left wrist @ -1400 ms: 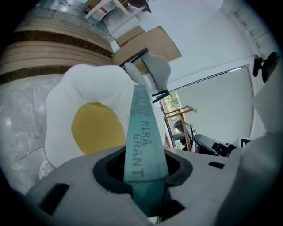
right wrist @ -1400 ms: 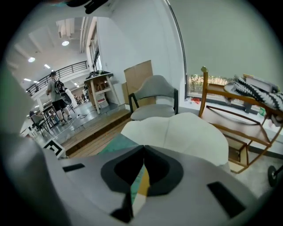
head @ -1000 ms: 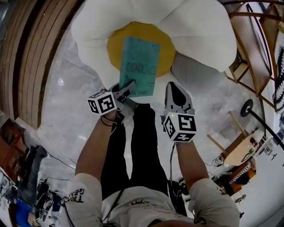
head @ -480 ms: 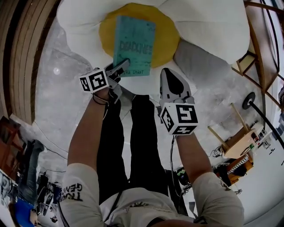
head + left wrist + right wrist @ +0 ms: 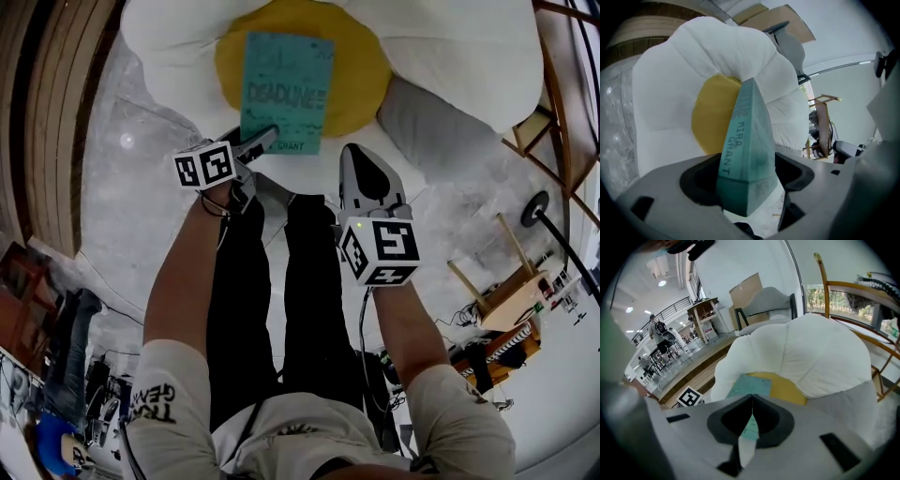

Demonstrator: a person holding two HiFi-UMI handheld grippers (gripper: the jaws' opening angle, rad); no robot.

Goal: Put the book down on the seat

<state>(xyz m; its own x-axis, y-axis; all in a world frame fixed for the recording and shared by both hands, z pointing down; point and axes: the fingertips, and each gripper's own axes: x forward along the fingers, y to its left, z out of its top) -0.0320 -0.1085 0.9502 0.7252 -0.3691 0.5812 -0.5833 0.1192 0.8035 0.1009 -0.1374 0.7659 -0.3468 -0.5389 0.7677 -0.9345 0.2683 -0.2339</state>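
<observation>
My left fingers (image 5: 794, 174) are opening off the book (image 5: 286, 89) they gripped a second ago. It now lies flat on the yellow seat (image 5: 361, 75), so the placing looks done. My right fingers (image 5: 768, 420) are closed and empty.

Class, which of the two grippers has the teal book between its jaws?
The left gripper: its opening jaws flank the book, while the right gripper has jaws shut and empty.

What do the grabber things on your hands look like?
The left gripper and right gripper are grey with dark pads, each carrying a white cube with black square markers. Short pale sleeves. The left jaws are opening, the book between them.
</observation>
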